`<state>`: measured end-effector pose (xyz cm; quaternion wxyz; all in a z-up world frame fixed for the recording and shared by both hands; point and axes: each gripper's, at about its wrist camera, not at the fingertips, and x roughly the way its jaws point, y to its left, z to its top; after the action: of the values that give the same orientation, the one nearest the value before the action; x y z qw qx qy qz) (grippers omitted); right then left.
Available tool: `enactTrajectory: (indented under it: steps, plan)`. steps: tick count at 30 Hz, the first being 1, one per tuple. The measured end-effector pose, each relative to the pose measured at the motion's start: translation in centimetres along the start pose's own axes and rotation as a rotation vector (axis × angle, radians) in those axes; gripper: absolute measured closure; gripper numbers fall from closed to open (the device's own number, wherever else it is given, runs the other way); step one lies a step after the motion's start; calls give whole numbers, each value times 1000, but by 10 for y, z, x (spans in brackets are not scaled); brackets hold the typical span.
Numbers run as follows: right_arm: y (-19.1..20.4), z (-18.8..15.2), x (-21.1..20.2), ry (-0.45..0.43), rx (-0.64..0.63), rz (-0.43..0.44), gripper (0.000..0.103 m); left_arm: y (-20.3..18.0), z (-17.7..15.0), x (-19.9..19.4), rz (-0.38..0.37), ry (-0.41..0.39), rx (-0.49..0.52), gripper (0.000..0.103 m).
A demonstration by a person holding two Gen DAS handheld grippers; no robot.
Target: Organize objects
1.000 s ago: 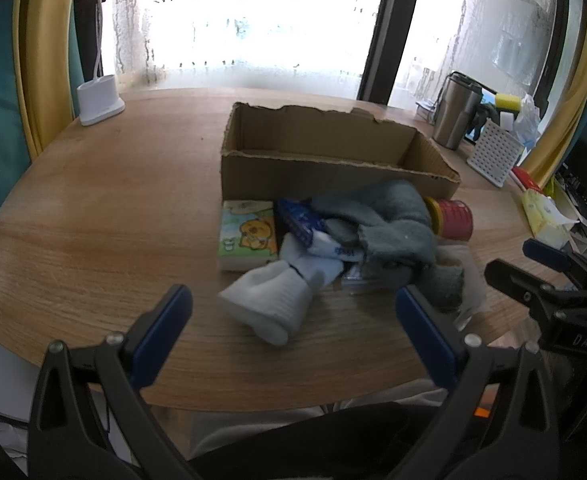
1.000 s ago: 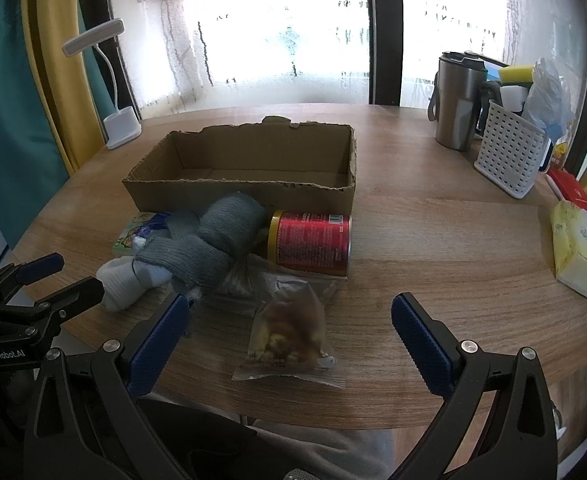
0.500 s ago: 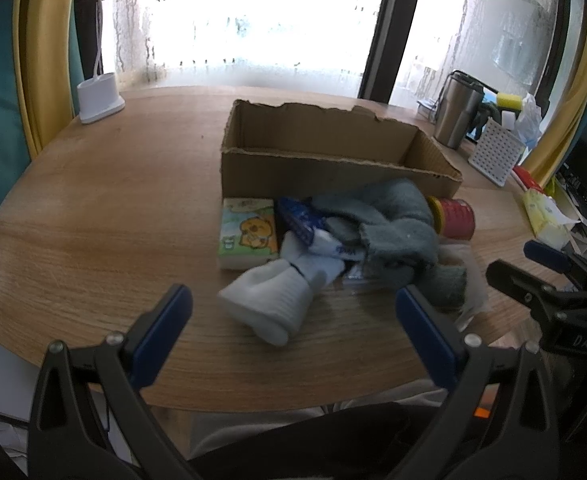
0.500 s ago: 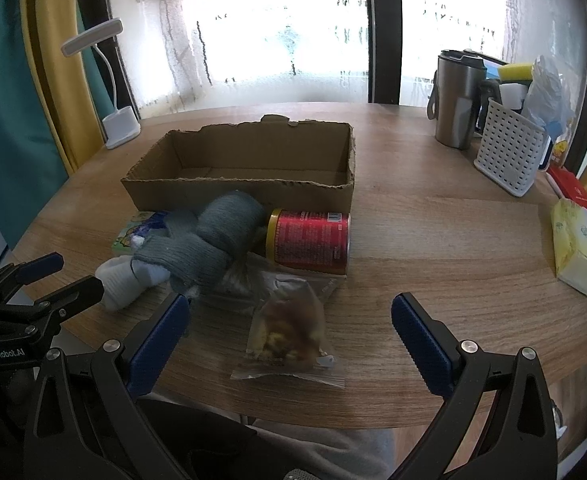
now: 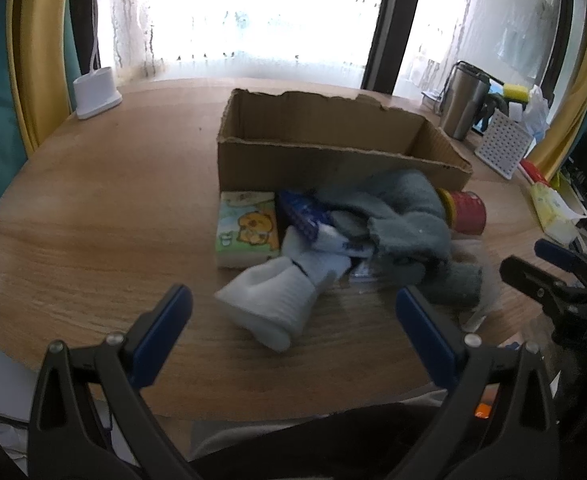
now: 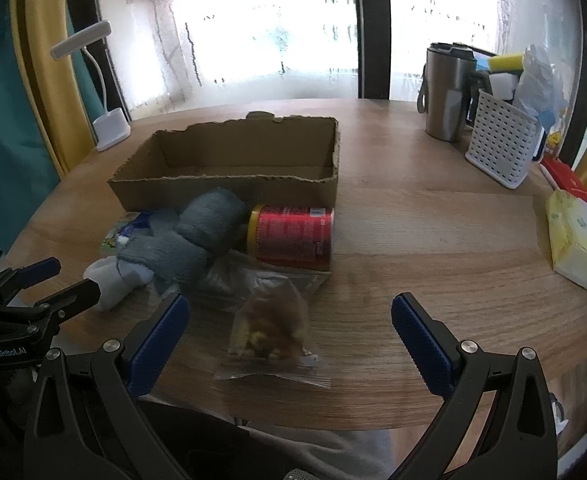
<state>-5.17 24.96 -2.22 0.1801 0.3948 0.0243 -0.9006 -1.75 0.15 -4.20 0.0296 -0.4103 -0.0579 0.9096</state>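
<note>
Both grippers' fingers spread wide, empty, at the table (image 6: 433,240) edge; bare wood right of the can (image 6: 291,236).

Both wrist views toward cardboard box (image 5: 333,152)

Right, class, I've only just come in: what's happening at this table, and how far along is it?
A person holds a gripper in each hand over a wooden table. The left gripper and the right gripper are both open and hold nothing. The cardboard box looks empty. In front of it lies a pile: grey socks, a white sock, a red can on its side, a tissue pack and a snack bag. Sorting has not visibly begun.
</note>
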Motion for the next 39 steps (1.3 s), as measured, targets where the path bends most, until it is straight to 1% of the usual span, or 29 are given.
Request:
enactTrajectory:
  steps: [4, 7, 14, 17, 18, 20, 22, 24, 25, 26, 28, 32, 34, 35, 36, 37, 39]
  plan:
    - [-4, -1, 6, 11, 8, -3, 0, 1, 0, 8, 7, 10, 4, 1]
    - [-7, -4, 11, 19, 15, -3, 0, 3, 0, 15, -4, 25, 1, 1]
    - [-8, -7, 28, 56, 18, 8, 0, 6, 2, 30, 30, 36, 14, 1]
    - [-7, -6, 33, 64, 16, 12, 0, 9, 3, 33, 33, 32, 24, 2]
    - [-7, -6, 35, 67, 16, 14, 0, 10, 3, 35, 33, 34, 29, 3]
    - [-6, -6, 38, 70, 17, 12, 0, 11, 3, 39, 30, 42, 39, 15]
    - [-6, -6, 42, 78, 18, 16, 0, 11, 3, 43, 27, 51, 47, 16]
    - [-4, -6, 44, 84, 15, 18, 5, 11, 2, 46, 20, 55, 54, 18]
    - [-3, -6, 46, 93, 12, 21, 11, 11, 2, 46, 15, 56, 60, 26]
    - [-3, -6, 49, 104, 12, 28, 13, 11, 1, 47, 10, 59, 65, 31]
    - [-3, -7, 51, 113, 14, 32, 13, 11, 0, 48, -5, 63, 67, 33]
    - [1, -7, 54, 125, 1, 44, 22, 9, -2, 45, -27, 52, 84, 47]
    - [1, -7, 55, 129, -1, 49, 24, 7, -3, 42, -29, 45, 99, 52]
    - [2, -8, 56, 132, -3, 56, 27, 6, -4, 40, -29, 40, 103, 54]
    - [1, -7, 57, 137, -7, 65, 33, 4, -4, 40, -31, 39, 105, 55]
    - [1, -7, 57, 141, -10, 71, 36, 4, -4, 39, -32, 39, 106, 56]
    - [3, -8, 57, 143, -18, 68, 45, 5, -4, 37, -36, 36, 106, 57]
